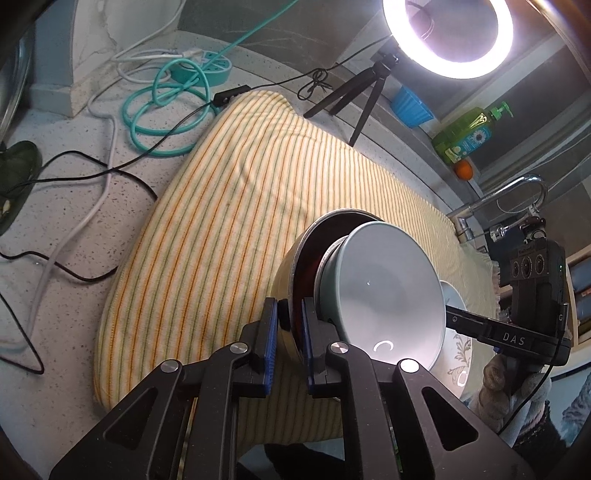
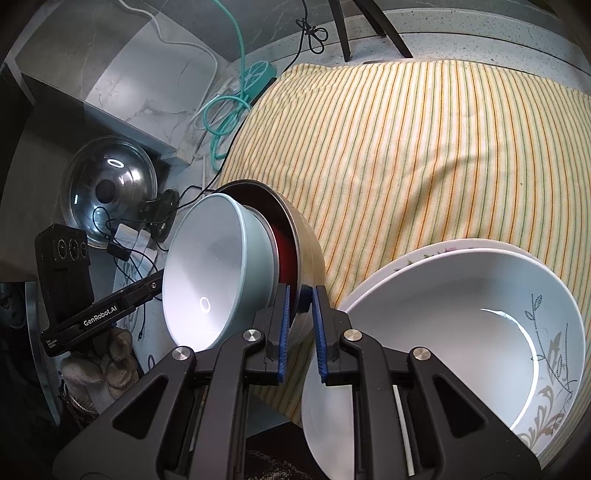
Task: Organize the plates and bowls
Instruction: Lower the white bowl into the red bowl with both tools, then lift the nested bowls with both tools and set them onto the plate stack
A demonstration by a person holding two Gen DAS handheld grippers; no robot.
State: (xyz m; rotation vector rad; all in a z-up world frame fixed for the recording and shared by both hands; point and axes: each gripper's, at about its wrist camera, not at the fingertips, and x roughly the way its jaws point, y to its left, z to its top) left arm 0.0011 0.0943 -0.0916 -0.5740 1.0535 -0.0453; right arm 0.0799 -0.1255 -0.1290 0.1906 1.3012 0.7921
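A steel bowl (image 1: 291, 266) (image 2: 310, 240) with a dark red inside is tilted over the striped cloth (image 1: 221, 221) (image 2: 424, 147). A pale blue bowl (image 1: 388, 288) (image 2: 214, 266) is nested in it, its mouth facing me. My left gripper (image 1: 290, 328) is shut on the steel bowl's rim. My right gripper (image 2: 300, 317) is shut on the same rim at another spot. A white bowl with a leaf pattern (image 2: 461, 332) sits in a patterned plate (image 2: 402, 260) on the cloth, just right of the right gripper.
A lit ring light on a tripod (image 1: 448, 33), a teal power strip (image 1: 207, 68) and loose cables lie beyond the cloth. A green soap bottle (image 1: 469, 133) and a faucet (image 1: 517, 188) stand at the right. A glass pot lid (image 2: 110, 195) leans at the left.
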